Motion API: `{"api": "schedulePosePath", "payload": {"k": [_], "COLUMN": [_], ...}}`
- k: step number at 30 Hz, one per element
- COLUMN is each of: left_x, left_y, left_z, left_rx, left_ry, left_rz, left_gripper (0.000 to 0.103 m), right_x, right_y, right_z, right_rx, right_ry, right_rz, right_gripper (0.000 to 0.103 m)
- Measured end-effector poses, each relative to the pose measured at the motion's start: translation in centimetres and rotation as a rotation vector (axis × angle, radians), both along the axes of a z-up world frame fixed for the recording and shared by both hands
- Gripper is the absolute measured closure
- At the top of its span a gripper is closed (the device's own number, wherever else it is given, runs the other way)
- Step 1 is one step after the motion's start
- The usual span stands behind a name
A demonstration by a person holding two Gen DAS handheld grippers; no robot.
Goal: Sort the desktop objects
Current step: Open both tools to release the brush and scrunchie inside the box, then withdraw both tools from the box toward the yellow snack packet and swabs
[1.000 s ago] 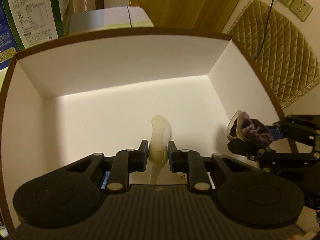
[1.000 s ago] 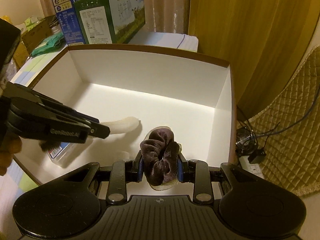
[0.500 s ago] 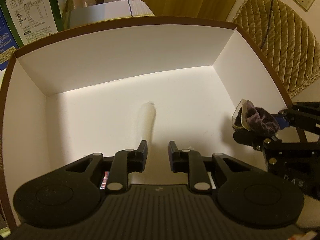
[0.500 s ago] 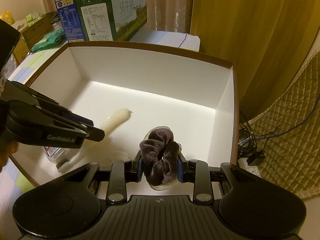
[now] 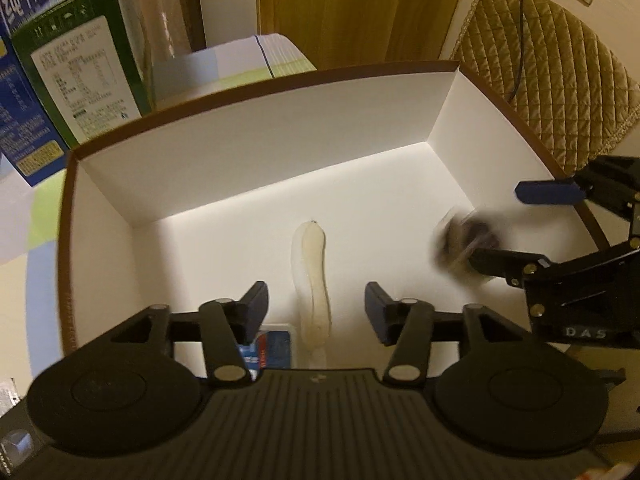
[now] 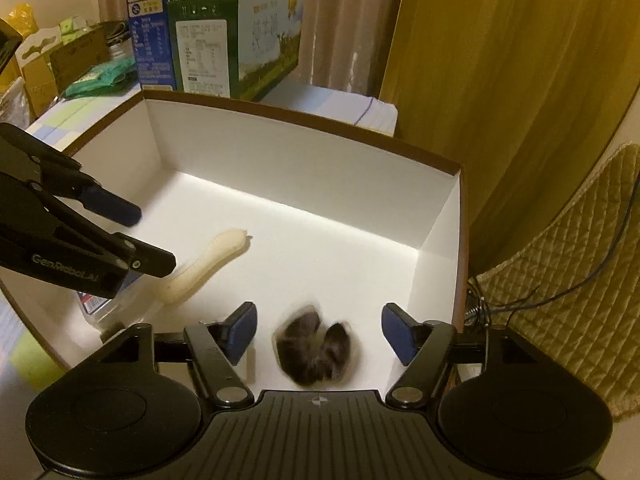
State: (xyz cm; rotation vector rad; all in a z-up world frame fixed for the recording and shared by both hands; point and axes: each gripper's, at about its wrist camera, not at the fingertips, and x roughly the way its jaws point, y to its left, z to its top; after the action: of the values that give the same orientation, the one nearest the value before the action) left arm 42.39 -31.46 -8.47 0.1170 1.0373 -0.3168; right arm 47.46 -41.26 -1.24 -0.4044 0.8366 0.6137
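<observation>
A white-lined box with a brown rim fills both views. A pale curved banana-shaped piece lies on its floor. My left gripper is open and empty above the piece's near end. My right gripper is open. A dark purple scrunchie, blurred by motion, is below and between its fingers, loose inside the box near the right wall.
A clear packet with a blue and red label lies at the box's near edge. Green and blue milk cartons stand behind the box. A quilted chair and curtain are to the right.
My left gripper opened wider and backed up after letting go of the pale piece, which now lies on the box floor. My right gripper opened and the scrunchie dropped out.
</observation>
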Motion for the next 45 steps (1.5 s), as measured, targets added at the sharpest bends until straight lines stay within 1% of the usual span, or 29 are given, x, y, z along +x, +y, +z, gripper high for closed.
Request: {"api": "schedulePosePath", "payload": {"k": [4,6,8,9,11,15,20,27,33,39,45], "left_x": [-0.9,-1.4,-2.1,-2.4,-3.1,-4.5,-6.3,-8.8,-11.6,-14.5,-17.3], "left_y": [0.6,0.9,1.2,1.4,1.7,2.3,3.1,4.3,5.9,7.8,10.1], "left_z": [0.8,1.3,1.9,2.2,2.9,4.0,5.1,6.4,7.5,8.2,8.7], "left_rx": [0.008,0.006,-0.001,-0.005,-0.013,-0.02,-0.039,-0.053,-0.078,-0.086,-0.087], "left_ry": [-0.032,-0.045,-0.06,-0.065,-0.078,-0.099,-0.107,-0.127,-0.141,-0.148,-0.159], "left_rz": [-0.001,-0.002,-0.004,-0.003,-0.002,-0.003,0.003,0.015,0.021,0.032,0.048], "left_gripper": [0.039,0.033,0.03,0.027,0.026,0.017,0.017,0.017,0.017,0.017,0.017], "right_x": [-0.8,-1.4,-2.0,-2.3,-2.9,-4.1,-5.5,-7.5,-10.1,-13.0,-15.7], "right_y": [-0.3,-0.6,-0.7,-0.8,-0.9,-1.0,-1.0,-0.7,-0.3,0.7,1.9], "right_z": [0.8,1.3,1.7,1.8,2.2,2.9,3.8,5.0,6.1,7.0,7.5], "right_rx": [0.029,0.048,0.065,0.074,0.09,0.116,0.157,0.189,0.22,0.233,0.255], "right_ry": [0.008,0.011,0.018,0.019,0.026,0.025,0.031,0.02,0.011,-0.009,-0.007], "right_rz": [0.001,0.002,-0.008,-0.015,-0.026,-0.041,-0.059,-0.072,-0.077,-0.064,-0.054], "right_gripper": [0.013,0.009,0.002,0.002,0.002,0.002,0.002,0.002,0.002,0.002,0.002]}}
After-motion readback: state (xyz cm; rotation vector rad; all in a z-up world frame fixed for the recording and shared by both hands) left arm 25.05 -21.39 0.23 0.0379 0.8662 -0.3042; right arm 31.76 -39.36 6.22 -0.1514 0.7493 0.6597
